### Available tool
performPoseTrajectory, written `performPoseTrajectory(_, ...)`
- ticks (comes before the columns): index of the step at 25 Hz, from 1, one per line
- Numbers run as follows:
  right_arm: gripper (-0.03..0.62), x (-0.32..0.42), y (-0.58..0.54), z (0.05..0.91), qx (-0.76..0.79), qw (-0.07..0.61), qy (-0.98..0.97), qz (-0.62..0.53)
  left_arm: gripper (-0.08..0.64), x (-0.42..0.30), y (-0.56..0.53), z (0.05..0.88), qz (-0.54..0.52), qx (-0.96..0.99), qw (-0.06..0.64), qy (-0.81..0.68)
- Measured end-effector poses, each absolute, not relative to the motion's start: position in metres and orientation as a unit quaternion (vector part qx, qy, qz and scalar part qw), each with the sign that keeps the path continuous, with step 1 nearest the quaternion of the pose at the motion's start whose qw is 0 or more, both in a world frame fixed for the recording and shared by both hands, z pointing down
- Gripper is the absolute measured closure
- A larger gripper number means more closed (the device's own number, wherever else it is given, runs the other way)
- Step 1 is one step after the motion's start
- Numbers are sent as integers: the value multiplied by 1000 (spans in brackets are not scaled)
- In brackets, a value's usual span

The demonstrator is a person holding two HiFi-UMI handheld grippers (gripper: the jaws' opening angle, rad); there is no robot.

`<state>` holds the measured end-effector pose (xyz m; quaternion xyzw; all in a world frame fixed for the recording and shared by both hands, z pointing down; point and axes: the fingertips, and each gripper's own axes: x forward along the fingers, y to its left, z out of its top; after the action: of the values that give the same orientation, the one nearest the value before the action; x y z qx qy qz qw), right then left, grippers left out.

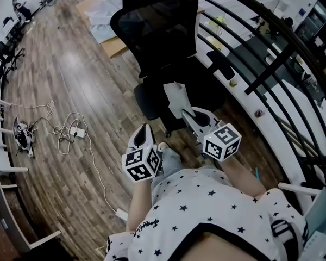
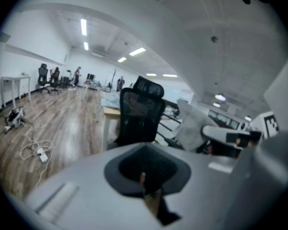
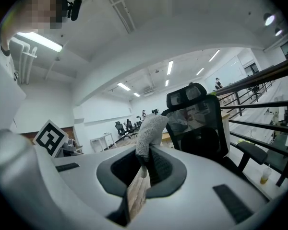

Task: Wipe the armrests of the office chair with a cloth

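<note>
Left gripper: jaws pressed together, nothing between, tips pointing forward. Right gripper: just beside it, tips a little further forward, jaws clamped on cloth, which stands up past the tips. Left forearm and right forearm bare, reaching forward.

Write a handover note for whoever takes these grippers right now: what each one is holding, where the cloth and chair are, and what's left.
Left hand-held gripper: shut, empty.
Right hand-held gripper: shut on the cloth, which sticks up out of the jaws.
Office chair: just ahead; one armrest shows on its right side.
Done: cloth in hand.
Left: the cloth is in the air, touching no armrest; the wiping remains.
</note>
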<state>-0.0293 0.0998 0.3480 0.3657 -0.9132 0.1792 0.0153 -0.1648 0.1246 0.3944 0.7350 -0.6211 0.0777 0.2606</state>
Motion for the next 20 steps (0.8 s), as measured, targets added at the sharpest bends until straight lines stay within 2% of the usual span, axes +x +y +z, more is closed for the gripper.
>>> performPoseTrajectory(20,563,-109,-10,367,378,40,-904,196,557,-243,17,412,97,738,283,-605)
